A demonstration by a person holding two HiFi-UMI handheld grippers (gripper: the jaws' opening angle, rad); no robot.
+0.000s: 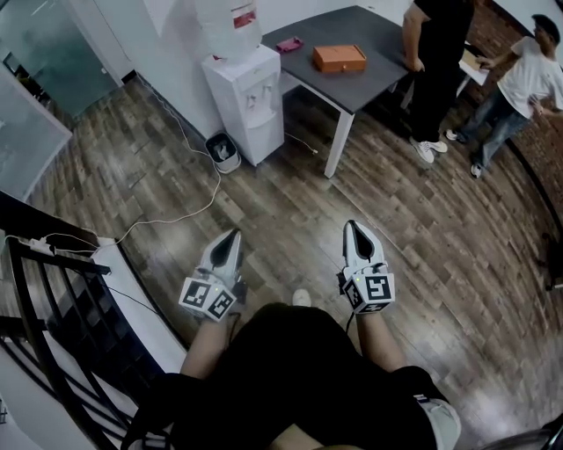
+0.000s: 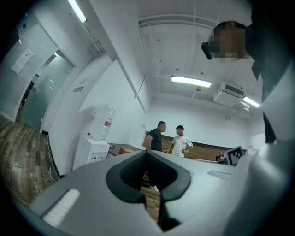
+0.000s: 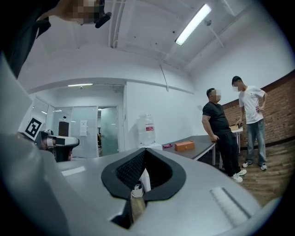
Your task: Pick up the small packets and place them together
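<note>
Hovering over floor (image 1: 290,202): left claw (image 1: 235,235), right claw (image 1: 354,227), both closed, empty; bottle label (image 1: 244,18) unreadable

We wear a black top (image 1: 290,369) and a pale shoe (image 1: 302,298). Our left gripper (image 1: 235,235) and right gripper (image 1: 354,226) are light grey tapering wedges with black-lined jaws, each carrying a cube (image 1: 208,297) of black-and-white square markers.

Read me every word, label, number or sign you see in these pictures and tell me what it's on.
No text can be read here.
Red label on the water bottle: too blurred.
Wall sign: too small.
Paper on the glass door: too small.
Marker cubes: black-and-white square patterns, no words.
</note>
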